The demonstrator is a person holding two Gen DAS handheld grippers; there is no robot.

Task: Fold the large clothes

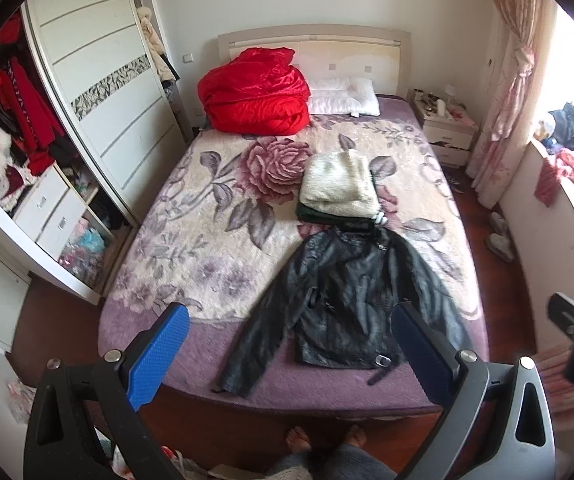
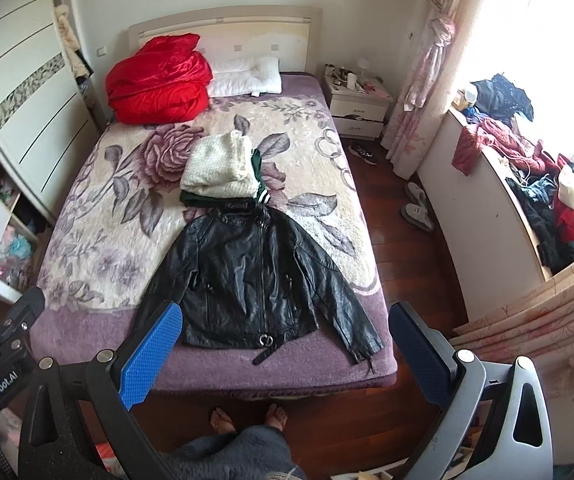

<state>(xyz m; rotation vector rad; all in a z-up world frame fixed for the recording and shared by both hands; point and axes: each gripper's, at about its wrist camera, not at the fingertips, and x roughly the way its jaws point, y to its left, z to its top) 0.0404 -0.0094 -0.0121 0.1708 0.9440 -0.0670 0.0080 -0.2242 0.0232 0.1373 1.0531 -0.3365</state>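
L gripper (image 1: 287,344), R gripper (image 2: 285,340): both released, empty, above bed foot. Black leather jacket (image 2: 255,276) flat, zip up, nr foot edge of bed (image 2: 215,376); cream folded sweater (image 2: 221,170) just beyond collar. Suggest: pinch sleeve cuffs, fold inward first.

jacket (image 2: 255,272): glossy black leather, creased
blanket (image 2: 99,208): plush, matt pile
quilt (image 2: 159,80): shiny red satin
folded sweater (image 2: 219,168): fuzzy cream knit
floor (image 2: 411,280): polished wood
finger pads (image 2: 147,360): textured blue rubber
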